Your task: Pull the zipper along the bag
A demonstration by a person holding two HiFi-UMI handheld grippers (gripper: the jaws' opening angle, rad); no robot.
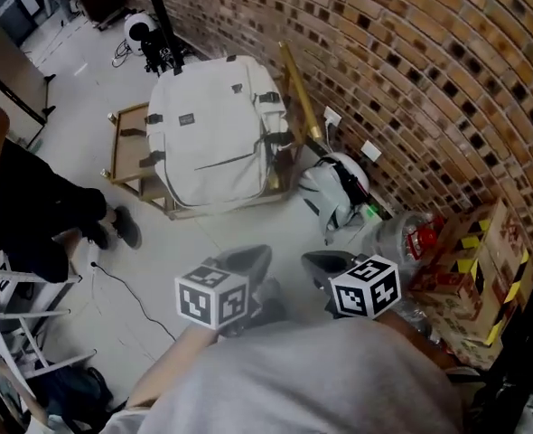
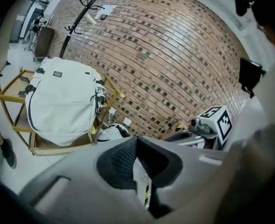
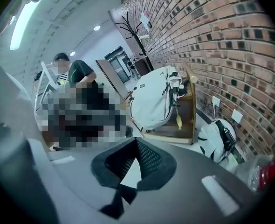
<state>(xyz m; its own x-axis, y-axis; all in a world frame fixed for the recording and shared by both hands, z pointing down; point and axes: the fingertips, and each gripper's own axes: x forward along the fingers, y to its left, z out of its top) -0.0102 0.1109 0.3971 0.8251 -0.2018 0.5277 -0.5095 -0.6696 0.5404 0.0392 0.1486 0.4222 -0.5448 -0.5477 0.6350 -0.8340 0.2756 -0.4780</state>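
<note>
A white backpack (image 1: 217,134) lies on a low wooden rack (image 1: 126,156) beside the brick wall, well ahead of both grippers. It shows in the left gripper view (image 2: 63,101) and, side-on, in the right gripper view (image 3: 151,99). A dark zip line (image 1: 226,163) crosses its front. My left gripper (image 1: 247,260) and right gripper (image 1: 325,262) hang side by side over the floor, near my body and far from the bag. The left gripper (image 2: 136,139) and the right gripper (image 3: 136,141) each have their jaws shut with nothing between them.
A smaller white bag (image 1: 334,188) lies on the floor by the wall. Clear plastic packs (image 1: 402,233) and cardboard boxes (image 1: 465,269) crowd the right. A black coat stand (image 1: 163,25) rises behind the rack. A person (image 1: 32,215) sits at left; a cable (image 1: 126,297) crosses the floor.
</note>
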